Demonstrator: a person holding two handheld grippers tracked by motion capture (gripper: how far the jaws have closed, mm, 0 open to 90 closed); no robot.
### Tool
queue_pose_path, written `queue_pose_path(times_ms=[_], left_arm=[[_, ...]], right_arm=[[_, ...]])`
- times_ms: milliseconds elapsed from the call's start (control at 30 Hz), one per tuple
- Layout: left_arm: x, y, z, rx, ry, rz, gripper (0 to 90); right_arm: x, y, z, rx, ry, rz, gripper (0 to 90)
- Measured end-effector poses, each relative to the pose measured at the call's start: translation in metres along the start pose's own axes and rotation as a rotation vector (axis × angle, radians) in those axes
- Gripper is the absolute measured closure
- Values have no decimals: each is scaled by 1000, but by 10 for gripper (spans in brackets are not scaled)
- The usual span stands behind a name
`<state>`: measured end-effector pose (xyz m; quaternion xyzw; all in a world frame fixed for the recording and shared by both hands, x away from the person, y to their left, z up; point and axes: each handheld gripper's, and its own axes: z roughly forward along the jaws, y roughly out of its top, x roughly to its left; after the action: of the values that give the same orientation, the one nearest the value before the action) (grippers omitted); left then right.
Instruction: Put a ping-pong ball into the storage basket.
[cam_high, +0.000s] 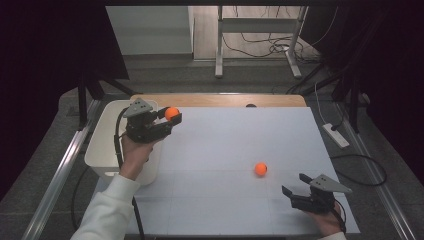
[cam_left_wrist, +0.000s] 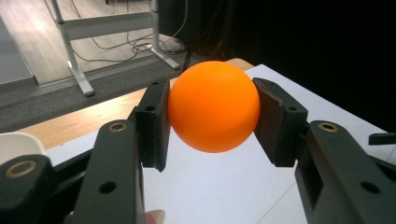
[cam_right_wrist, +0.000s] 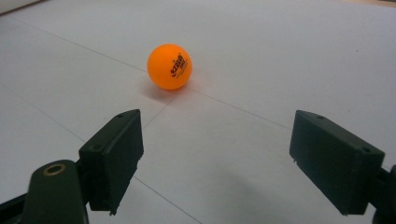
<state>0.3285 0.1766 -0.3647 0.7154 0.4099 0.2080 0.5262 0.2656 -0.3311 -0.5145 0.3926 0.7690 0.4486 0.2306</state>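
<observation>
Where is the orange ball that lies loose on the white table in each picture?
High view: loose ball right of centre, ahead of the right gripper.
Right gripper view: ball upper centre, beyond open jaws.
Left gripper view: I can't place it.
Shared landmark: white table.

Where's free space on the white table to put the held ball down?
Most of the white table is bare: the wide stretch between the left gripper, shut on its ball, and the loose ball; also the near-left patch beside the white bin. Tightest spot: between the loose ball and the open right gripper.
</observation>
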Motion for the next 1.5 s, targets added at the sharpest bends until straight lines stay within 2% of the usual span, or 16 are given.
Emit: queue_pose_path(times_ms=[600,1067,1500], left_arm=[[24,-2,-10,0,64,-48,502],[51,4,-25,-6,132,-80,503],[66,3,-28,26,179,-88,503]], right_arm=[[0,2,3,-4,2,-3,177],[1,2,6,-3,5,-5,177],[1,3,7,4,9,-13,177]])
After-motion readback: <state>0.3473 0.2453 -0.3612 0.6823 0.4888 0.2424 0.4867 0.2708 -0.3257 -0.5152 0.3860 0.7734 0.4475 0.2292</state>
